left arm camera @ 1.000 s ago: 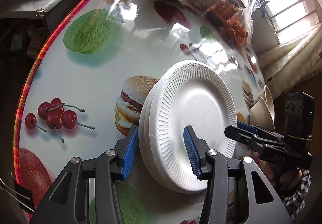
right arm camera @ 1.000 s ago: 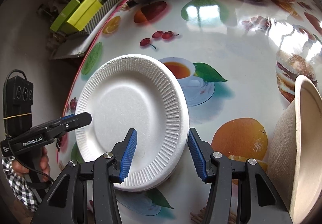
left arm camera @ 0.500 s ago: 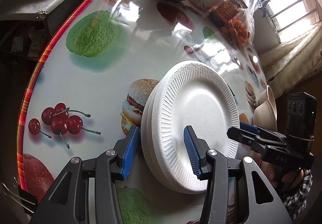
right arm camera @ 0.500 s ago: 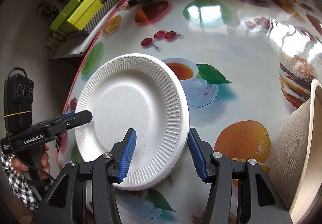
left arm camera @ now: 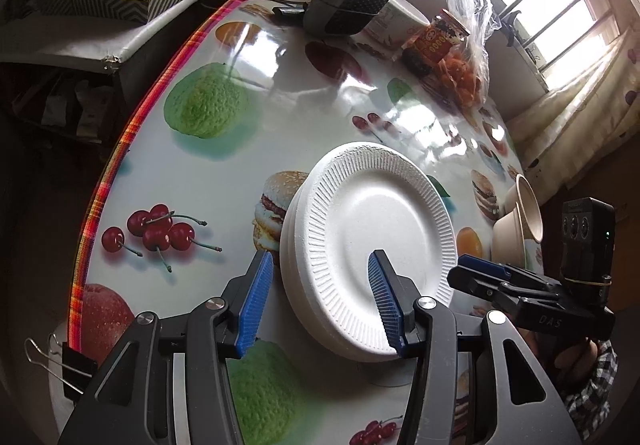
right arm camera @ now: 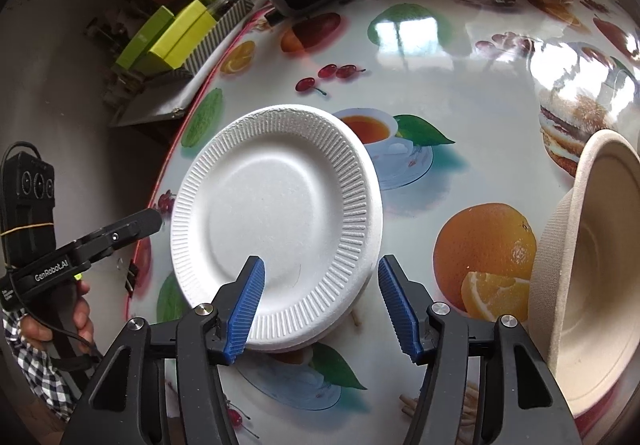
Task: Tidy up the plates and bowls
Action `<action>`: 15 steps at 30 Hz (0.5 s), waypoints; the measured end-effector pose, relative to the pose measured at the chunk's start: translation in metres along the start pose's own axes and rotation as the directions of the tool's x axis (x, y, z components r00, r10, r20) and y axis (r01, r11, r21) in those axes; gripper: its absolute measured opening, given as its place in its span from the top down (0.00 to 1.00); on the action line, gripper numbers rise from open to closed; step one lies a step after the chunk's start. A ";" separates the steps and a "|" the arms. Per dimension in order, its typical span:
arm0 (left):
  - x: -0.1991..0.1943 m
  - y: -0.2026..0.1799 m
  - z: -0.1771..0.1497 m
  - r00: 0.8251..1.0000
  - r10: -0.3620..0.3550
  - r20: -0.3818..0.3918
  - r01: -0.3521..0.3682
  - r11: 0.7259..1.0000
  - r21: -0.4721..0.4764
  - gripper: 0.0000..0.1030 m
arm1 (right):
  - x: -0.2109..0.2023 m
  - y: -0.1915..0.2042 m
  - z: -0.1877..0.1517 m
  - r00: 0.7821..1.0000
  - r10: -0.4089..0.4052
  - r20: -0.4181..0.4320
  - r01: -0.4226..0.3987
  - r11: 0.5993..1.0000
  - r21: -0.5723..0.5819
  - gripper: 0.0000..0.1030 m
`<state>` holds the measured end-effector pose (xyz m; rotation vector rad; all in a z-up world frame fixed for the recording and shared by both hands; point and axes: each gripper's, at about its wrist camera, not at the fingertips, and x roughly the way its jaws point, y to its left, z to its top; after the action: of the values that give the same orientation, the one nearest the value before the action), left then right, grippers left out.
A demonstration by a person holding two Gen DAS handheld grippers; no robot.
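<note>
Straddling opposite edges of the stack of white foam plates [left arm camera: 372, 241], both grippers had their jaws opening, with the stack's rim between the blue pads and no pad visibly pressing on it. That stack sat flat on the fruit-printed table [left arm camera: 192, 181], and everything else is best placed from it. The left gripper [left arm camera: 320, 297] stood at the stack's near edge in its own view, one pad outside the rim and one over the top plate's ribbed border. The right gripper [right arm camera: 320, 305] did the same from the other side, one pad above the plate's flat centre, the other just clear of the rim. Beyond the stack on the right gripper's side stood the beige bowls [right arm camera: 588, 269], tipped on edge and nested, apart from the plates. Farther from the stack, at the table's far edge, were a dark fan heater [left arm camera: 348, 1] and a bag of oranges [left arm camera: 464, 57]. By the look of it, the plate-stacking step was being finished, with the release under way. Next would likely come the bowls: the right gripper would need to draw clear of the rim without dragging the light foam, then take a bowl's wall.
</note>
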<state>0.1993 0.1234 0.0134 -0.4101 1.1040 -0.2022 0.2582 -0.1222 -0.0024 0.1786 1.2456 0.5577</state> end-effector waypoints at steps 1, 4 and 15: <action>-0.002 -0.003 -0.001 1.000 -0.006 0.005 0.006 1.000 0.004 0.51 | -0.003 0.000 -0.003 1.000 0.003 0.006 -0.003 1.000 0.003 0.42; -0.009 -0.012 -0.008 1.000 -0.024 0.013 0.023 1.000 0.016 0.51 | -0.013 0.001 -0.012 0.999 0.003 0.034 -0.003 1.000 0.011 0.42; -0.012 -0.067 -0.030 0.995 -0.096 0.014 0.094 0.991 0.094 0.51 | -0.085 -0.011 -0.055 0.976 -0.053 0.213 0.050 0.999 0.019 0.42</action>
<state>0.1699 0.0605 0.0399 -0.3808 1.0536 -0.3320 0.1923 -0.1823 0.0466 0.2111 1.0421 0.4722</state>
